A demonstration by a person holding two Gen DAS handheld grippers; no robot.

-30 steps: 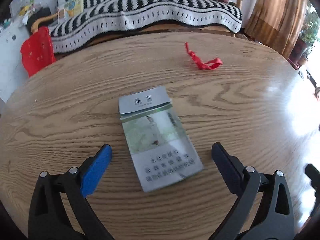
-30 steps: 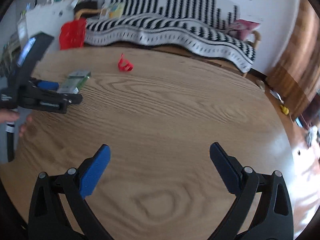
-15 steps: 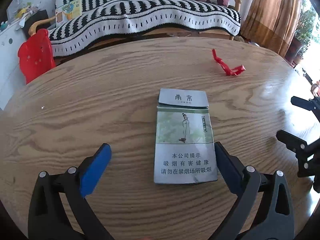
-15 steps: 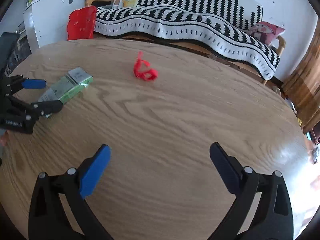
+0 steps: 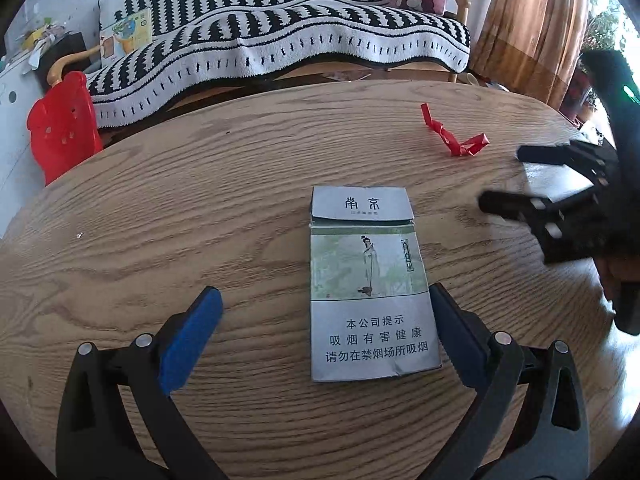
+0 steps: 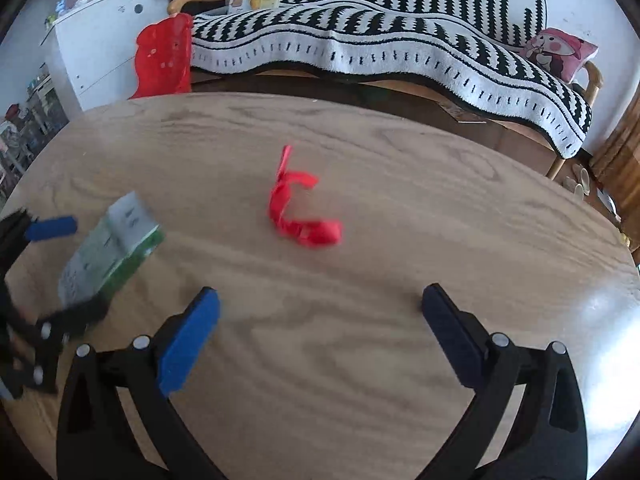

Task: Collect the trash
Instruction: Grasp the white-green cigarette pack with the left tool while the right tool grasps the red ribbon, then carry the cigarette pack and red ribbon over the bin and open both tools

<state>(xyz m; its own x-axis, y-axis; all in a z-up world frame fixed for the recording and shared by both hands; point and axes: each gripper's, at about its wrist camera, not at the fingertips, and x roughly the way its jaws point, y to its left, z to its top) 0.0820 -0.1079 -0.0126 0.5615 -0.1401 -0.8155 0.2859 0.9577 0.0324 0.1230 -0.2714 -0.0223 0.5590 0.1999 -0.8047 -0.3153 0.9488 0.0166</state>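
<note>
Round wooden tabletop (image 5: 168, 208), seen along the fingers of two hand-held tools. Left claw (image 5: 324, 332) spread wide, low over the wood, with a flat grey-and-green cigarette pack (image 5: 370, 280) lying face up between its fingers, set off-centre: near end just beside the dark right finger, well apart from the blue left finger. Right claw (image 6: 320, 320) also spread wide and holding nothing, pointed at a crumpled red ribbon (image 6: 298, 208) lying ahead of it on bare wood, near but not yet between its fingers. Likely risks, judged from this layout: with the pack off-centre, closing probably pushes it sideways or spins it before both fingers meet it; lying flat and thin, possibly slides under the tips rather than lifting; lid end looks slightly raised, so a squeeze there may crush or pop it open. Ribbon light and springy, so a poorly centred pinch may catch only one loop or flick it away. Both tools close together over the same patch, so a bump between them seems possible. No bin visible in either view.
</note>
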